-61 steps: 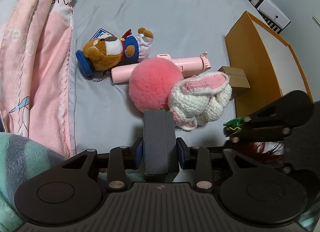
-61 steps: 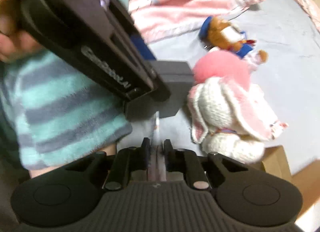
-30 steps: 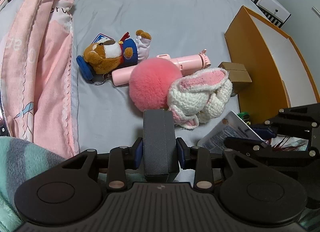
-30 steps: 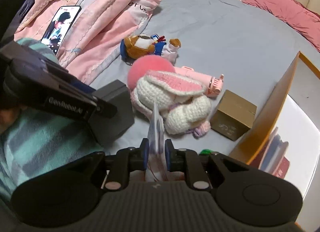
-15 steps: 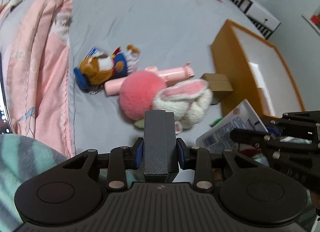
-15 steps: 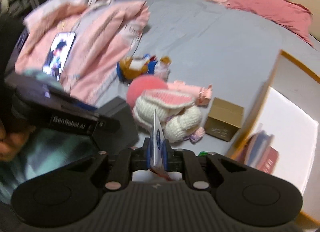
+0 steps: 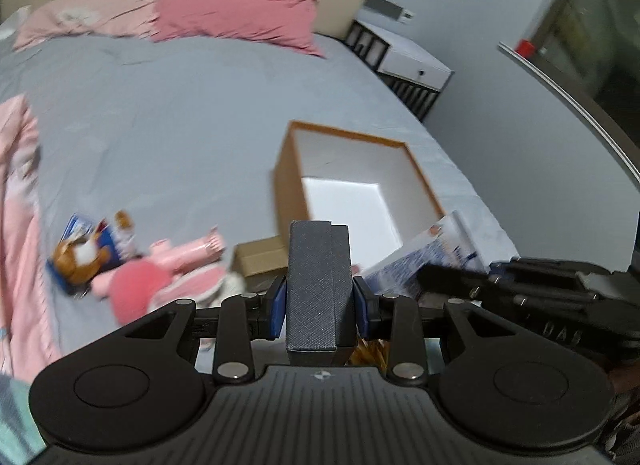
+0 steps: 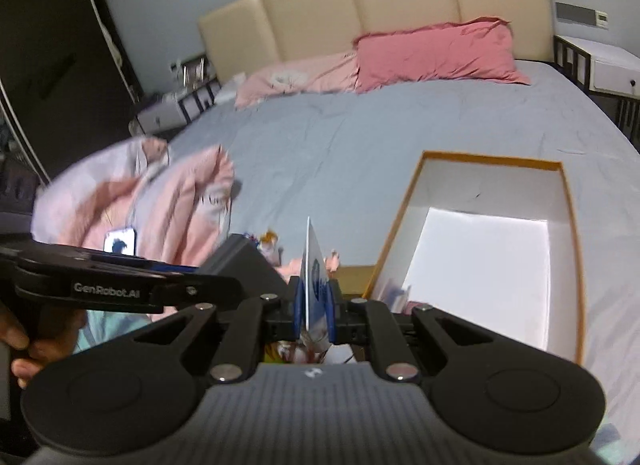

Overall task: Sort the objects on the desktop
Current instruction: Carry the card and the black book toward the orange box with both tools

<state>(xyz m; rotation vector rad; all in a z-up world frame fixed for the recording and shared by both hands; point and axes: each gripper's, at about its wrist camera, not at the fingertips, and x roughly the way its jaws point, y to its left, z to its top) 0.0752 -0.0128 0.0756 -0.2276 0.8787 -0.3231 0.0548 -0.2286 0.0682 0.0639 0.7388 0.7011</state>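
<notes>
The left gripper (image 7: pixel 319 301) clamps a dark grey textured rectangular case (image 7: pixel 318 285) between its blue pads, its long axis running straight ahead along the fingers towards the orange-walled, white-lined open box (image 7: pixel 362 181) on the grey bedsheet (image 7: pixel 160 117). The right gripper (image 8: pixel 315 307) has its jaws nearly together, pinching a thin white-and-blue printed packet (image 8: pixel 313 265) that stands on edge, upright, its tip pointing up and forward, just left of the box.
</notes>
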